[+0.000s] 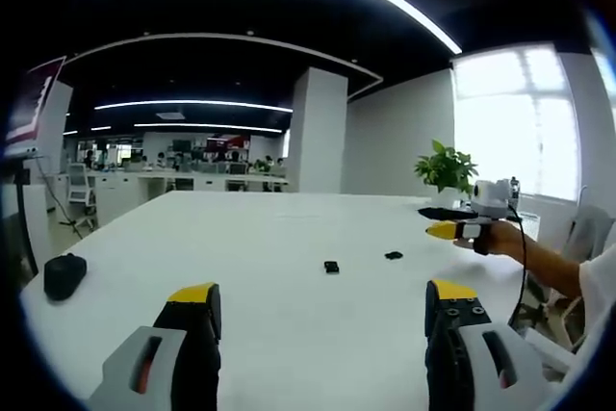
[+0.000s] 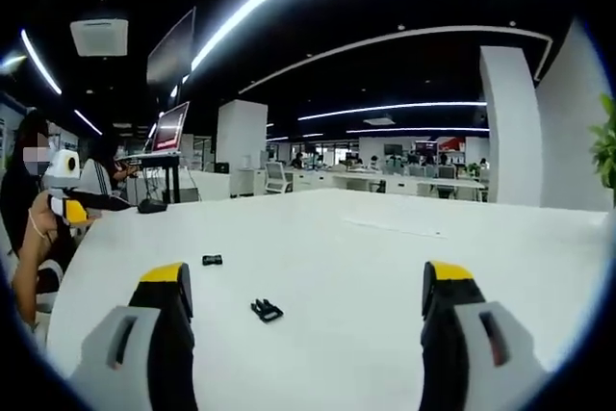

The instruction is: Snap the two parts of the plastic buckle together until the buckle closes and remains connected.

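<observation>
In the left gripper view the left tongs (image 1: pixel 322 300) hover low over the white tabletop (image 1: pixel 269 334), jaws wide and holding nothing. Beyond them lie two black buckle parts, one (image 1: pixel 331 267) nearer and the other (image 1: pixel 393 256) a little apart. Farther right, a hand (image 1: pixel 500 238) holds the right tongs (image 1: pixel 445 230) level. In the right gripper view their jaws stand wide and hold nothing too.
</observation>
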